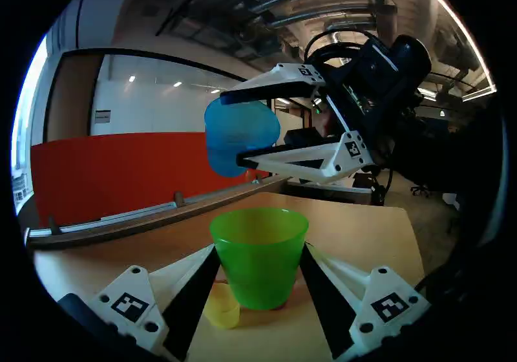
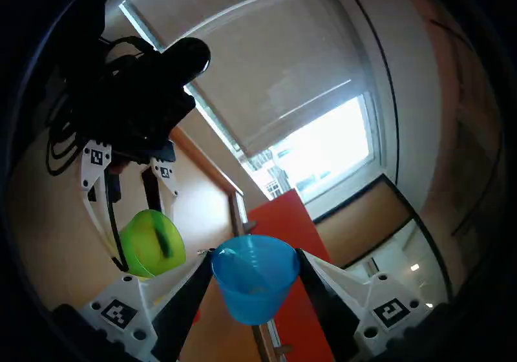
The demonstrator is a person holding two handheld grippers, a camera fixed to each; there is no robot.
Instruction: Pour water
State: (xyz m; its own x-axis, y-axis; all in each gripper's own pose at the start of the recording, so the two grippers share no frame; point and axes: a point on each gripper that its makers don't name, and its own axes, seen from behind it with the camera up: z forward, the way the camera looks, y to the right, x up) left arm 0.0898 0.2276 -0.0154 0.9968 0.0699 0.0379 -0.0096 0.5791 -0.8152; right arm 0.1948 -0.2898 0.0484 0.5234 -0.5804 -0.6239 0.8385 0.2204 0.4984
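Two handheld grippers, each clamped on a plastic cup, over a wooden table.

In the left gripper view, the left gripper has both fingers pressed against the sides of the translucent green plastic cup, which is upright with its mouth open to the top. Whether this cup rests on the light wooden table cannot be told. Just beside the cup's base, near the gripper's left finger, a small yellow plastic cup stands on the table. Beyond and above the green cup, apart from it, the right gripper, rolled onto its side, is clamped on the translucent blue plastic cup, which is tilted. Farthest off is an orange wall panel.
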